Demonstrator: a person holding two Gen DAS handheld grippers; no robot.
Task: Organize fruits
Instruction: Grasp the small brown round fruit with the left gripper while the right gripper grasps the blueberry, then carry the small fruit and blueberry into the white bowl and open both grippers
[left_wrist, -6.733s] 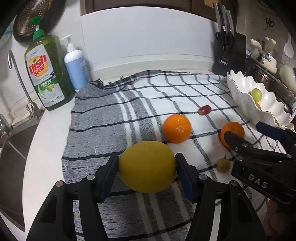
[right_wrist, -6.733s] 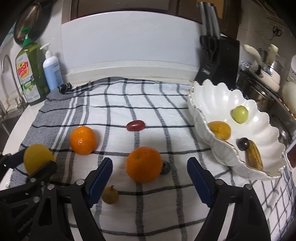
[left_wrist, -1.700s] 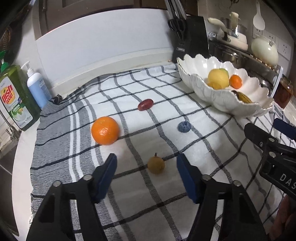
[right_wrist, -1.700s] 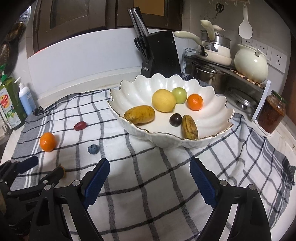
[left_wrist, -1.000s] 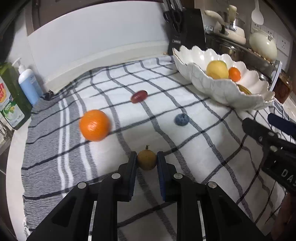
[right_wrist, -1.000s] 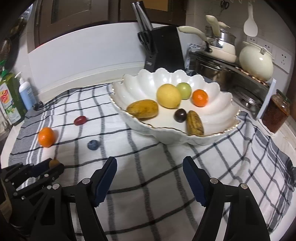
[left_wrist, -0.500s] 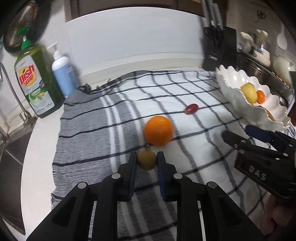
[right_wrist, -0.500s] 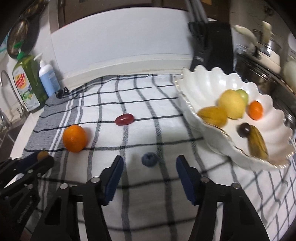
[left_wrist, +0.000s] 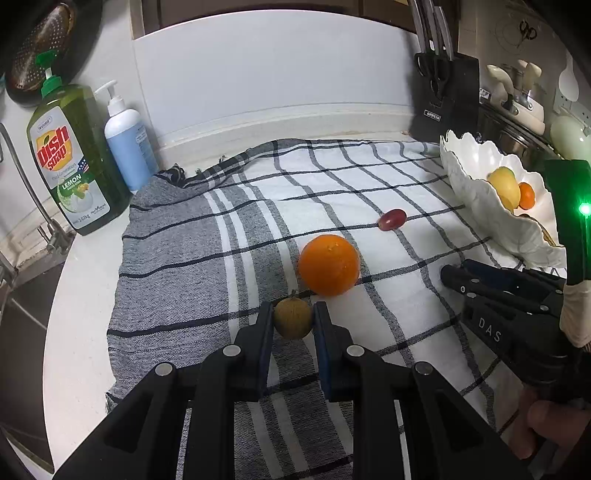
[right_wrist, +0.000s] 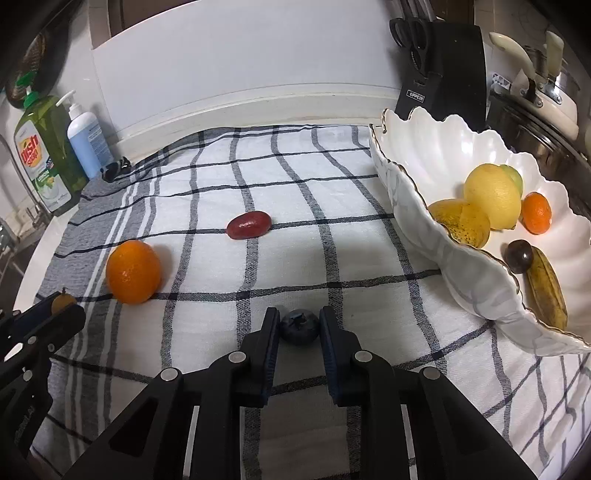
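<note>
My left gripper (left_wrist: 293, 319) is shut on a small brown round fruit (left_wrist: 293, 318) over the checked cloth. An orange (left_wrist: 328, 264) lies just beyond it, and a red grape (left_wrist: 392, 219) farther back. My right gripper (right_wrist: 298, 326) is shut on a blueberry (right_wrist: 299, 326) at cloth level. In the right wrist view the orange (right_wrist: 133, 271) and red grape (right_wrist: 248, 225) lie to the left, and my left gripper (right_wrist: 55, 310) shows at the left edge. The white scalloped bowl (right_wrist: 417, 206) holds a lemon (right_wrist: 491, 195), a small orange (right_wrist: 536, 213) and other fruit.
A green dish soap bottle (left_wrist: 70, 158) and a blue pump bottle (left_wrist: 125, 144) stand at the back left, next to a sink edge (left_wrist: 22, 258). A black knife block (right_wrist: 439, 70) and pots (right_wrist: 535, 110) stand behind the bowl. The checked cloth (right_wrist: 332, 240) covers the counter.
My right gripper has closed its fingers onto the blueberry. My left gripper still holds the small brown fruit, now a little closer to the orange.
</note>
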